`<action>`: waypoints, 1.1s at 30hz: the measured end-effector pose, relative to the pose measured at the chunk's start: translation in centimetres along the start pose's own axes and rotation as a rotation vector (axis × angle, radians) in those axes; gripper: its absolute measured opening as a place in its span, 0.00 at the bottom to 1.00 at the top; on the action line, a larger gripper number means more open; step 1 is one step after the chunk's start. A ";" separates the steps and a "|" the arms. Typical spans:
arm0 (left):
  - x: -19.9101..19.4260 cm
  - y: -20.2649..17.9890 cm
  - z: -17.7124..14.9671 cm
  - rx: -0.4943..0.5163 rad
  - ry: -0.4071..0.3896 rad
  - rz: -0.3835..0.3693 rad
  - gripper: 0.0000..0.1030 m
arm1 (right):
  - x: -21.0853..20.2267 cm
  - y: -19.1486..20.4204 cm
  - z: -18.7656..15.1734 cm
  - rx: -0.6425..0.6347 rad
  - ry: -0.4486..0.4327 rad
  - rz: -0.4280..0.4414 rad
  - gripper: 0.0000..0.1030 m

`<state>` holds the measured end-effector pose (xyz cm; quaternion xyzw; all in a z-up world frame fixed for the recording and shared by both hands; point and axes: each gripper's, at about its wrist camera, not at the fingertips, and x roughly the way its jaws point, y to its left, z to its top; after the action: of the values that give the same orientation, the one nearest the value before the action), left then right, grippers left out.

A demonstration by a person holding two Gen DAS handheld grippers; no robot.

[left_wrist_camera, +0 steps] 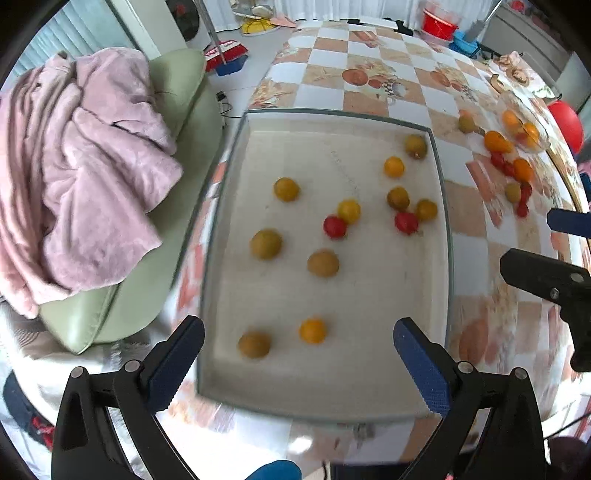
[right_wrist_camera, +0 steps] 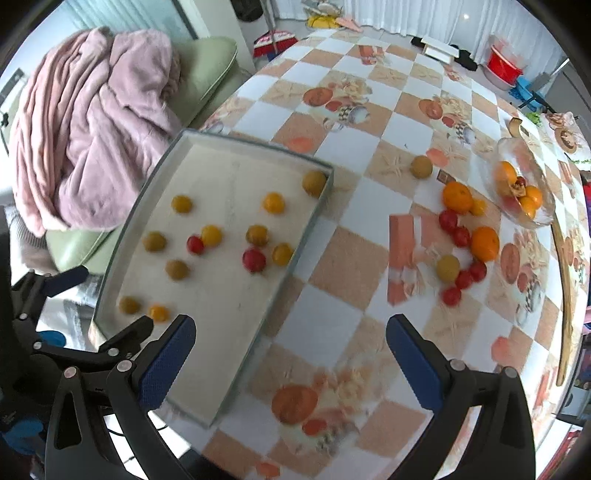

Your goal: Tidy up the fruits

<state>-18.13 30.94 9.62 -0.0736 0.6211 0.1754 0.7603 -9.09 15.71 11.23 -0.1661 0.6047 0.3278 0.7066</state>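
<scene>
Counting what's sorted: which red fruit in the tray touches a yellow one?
The red fruit mid-tray, touching a yellow fruit; the other red one lies nearer the tray's right wall.

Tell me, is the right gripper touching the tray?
Apart. In the right wrist view the right gripper is open and empty, and its fingers appear raised above the tray, one only overlapping its corner in the image.

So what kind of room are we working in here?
Most likely a home living or dining area: a fruit-print tablecloth, a green sofa with a pink blanket, and curtains behind.
</scene>
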 end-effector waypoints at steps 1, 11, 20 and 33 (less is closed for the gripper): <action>-0.6 0.1 -0.3 -0.004 -0.004 0.008 1.00 | -0.3 0.2 -0.2 -0.008 0.004 0.005 1.00; -2.8 0.2 -1.0 0.251 0.015 0.001 1.00 | -2.9 3.7 -1.6 0.027 0.031 -0.102 1.00; -2.7 1.8 -0.3 0.353 0.020 -0.038 1.00 | -3.2 5.6 -1.4 0.092 0.063 -0.167 1.00; -3.6 2.1 0.0 0.321 -0.017 -0.054 1.00 | -2.9 7.4 -1.5 0.032 0.107 -0.156 1.00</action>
<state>-19.54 32.28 13.32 0.0337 0.6326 0.0543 0.7719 -15.33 19.39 14.93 -0.2187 0.6319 0.2526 0.6994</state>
